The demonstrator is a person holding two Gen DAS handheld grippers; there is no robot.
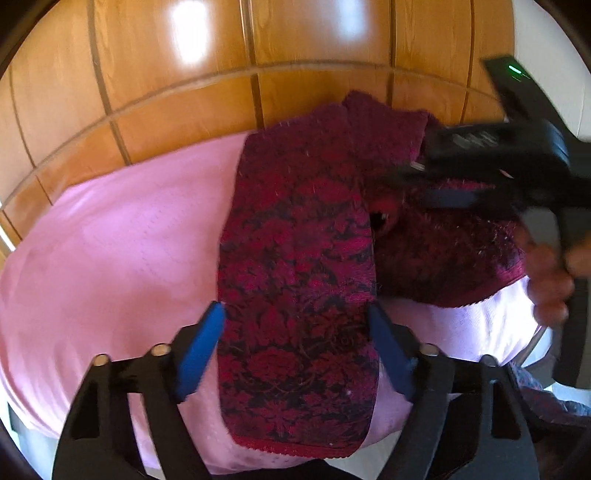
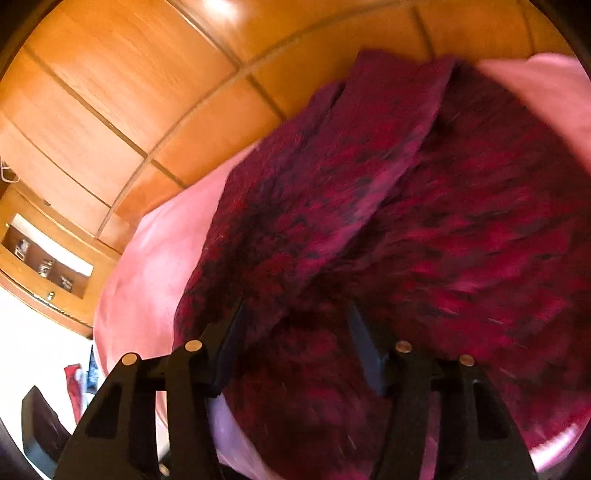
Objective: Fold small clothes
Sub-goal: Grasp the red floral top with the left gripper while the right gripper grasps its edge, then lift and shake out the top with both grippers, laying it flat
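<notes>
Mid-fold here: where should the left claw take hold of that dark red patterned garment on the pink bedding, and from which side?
Grip the near scalloped hem of the long folded panel of the red garment, coming from the near end. That strip lies flat and narrow between the left claw fingers, its hem free on the pink bedding. The right claw works the bunched side.

A: Bright daylight; white glare patches sit on the glossy wooden panels, which bow under fisheye distortion.
B: The right wrist view is motion-smeared, its lower-left corner blown out.
</notes>
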